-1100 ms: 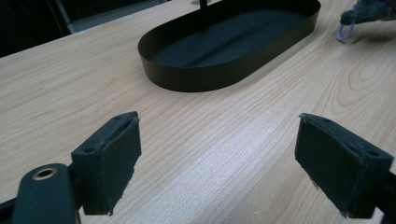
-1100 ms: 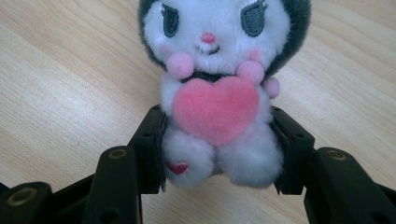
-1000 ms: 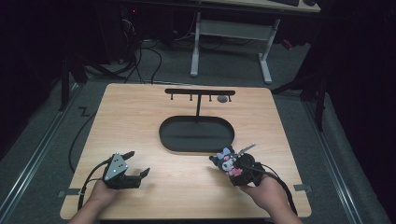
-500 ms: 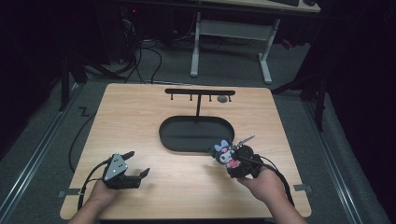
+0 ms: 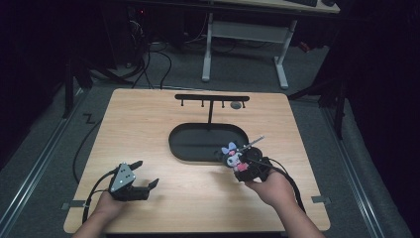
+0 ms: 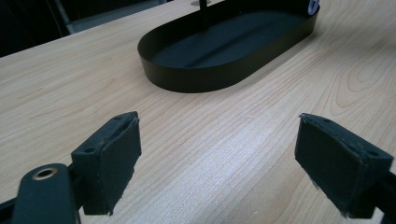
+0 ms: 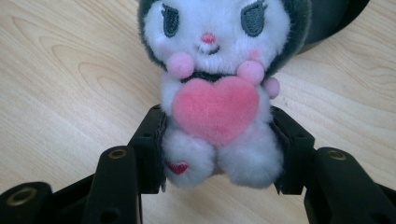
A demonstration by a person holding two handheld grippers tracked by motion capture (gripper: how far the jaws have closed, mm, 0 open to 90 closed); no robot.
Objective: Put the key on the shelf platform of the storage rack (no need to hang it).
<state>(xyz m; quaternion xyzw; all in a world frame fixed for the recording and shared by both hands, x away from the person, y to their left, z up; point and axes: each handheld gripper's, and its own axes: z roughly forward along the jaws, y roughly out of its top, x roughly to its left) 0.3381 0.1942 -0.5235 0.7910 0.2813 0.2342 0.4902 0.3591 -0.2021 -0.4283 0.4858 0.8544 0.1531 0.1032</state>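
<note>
A small plush toy (image 7: 215, 93) with a white face, dark hood and a pink heart on its chest sits between my right gripper's (image 7: 219, 154) jaws, which press on its lower body from both sides. In the high view the plush toy (image 5: 233, 157) hangs just above the table at the right rim of the black oval tray (image 5: 198, 148), with the right gripper (image 5: 246, 166) behind it. My left gripper (image 5: 146, 176) rests at the front left of the table, jaws wide apart with only bare wood between its pads (image 6: 109, 161).
A black T-shaped rack (image 5: 212, 98) with small hooks rises from the tray's far side. The tray's wall (image 6: 210, 77) lies ahead of the left gripper. A cable trails from each gripper off the table's front. Desk legs and cables stand on the floor beyond.
The right gripper has carried the plush toy left and away from the person, a little higher, up to the tray's right rim. The left gripper has stayed put.
</note>
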